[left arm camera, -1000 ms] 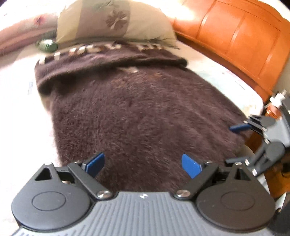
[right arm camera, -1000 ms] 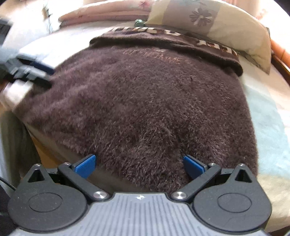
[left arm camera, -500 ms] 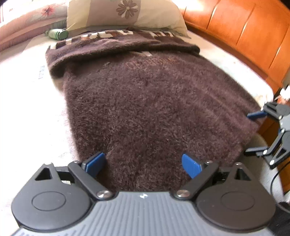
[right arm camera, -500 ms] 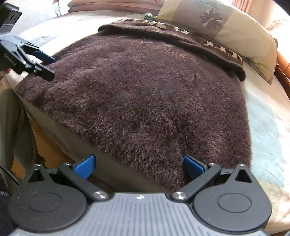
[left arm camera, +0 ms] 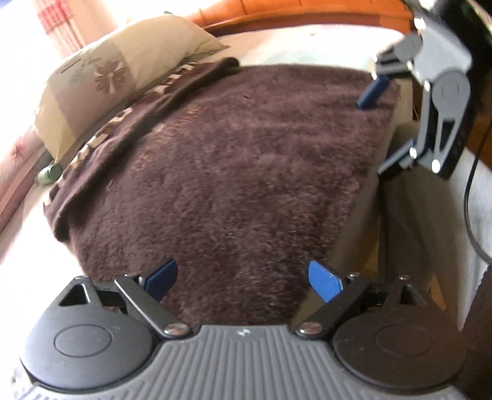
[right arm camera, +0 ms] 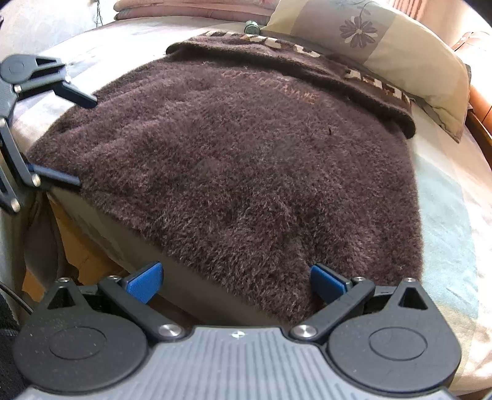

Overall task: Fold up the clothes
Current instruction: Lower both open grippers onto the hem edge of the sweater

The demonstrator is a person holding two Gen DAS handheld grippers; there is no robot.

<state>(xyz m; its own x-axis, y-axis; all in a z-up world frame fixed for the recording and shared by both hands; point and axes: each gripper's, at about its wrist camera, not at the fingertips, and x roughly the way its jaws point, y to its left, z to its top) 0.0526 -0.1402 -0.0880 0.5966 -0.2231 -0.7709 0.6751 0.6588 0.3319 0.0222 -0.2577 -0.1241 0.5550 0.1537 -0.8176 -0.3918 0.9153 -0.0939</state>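
A fuzzy dark brown garment [left arm camera: 233,172] lies spread flat on the bed, with a folded-over band of pale lettering along its far edge [left arm camera: 123,123]. It also fills the right wrist view [right arm camera: 246,154]. My left gripper [left arm camera: 243,278] is open and empty over the garment's near edge. My right gripper [right arm camera: 236,281] is open and empty at the near hem, where the garment hangs over the bed's edge. Each gripper shows in the other's view: the right one [left arm camera: 387,123] at the garment's right corner, the left one [right arm camera: 83,138] at its left edge.
A beige pillow with a flower print [left arm camera: 117,74] lies beyond the garment, also in the right wrist view [right arm camera: 384,46]. A small green bottle [left arm camera: 49,174] lies by the pillow. An orange wooden headboard [left arm camera: 307,9] stands behind. The bed's side drops off below the hem [right arm camera: 123,234].
The left gripper has swung around to the garment's left side and tilted, so the right gripper now looms larger at upper right. The right gripper has pulled back slightly. Both stay open.
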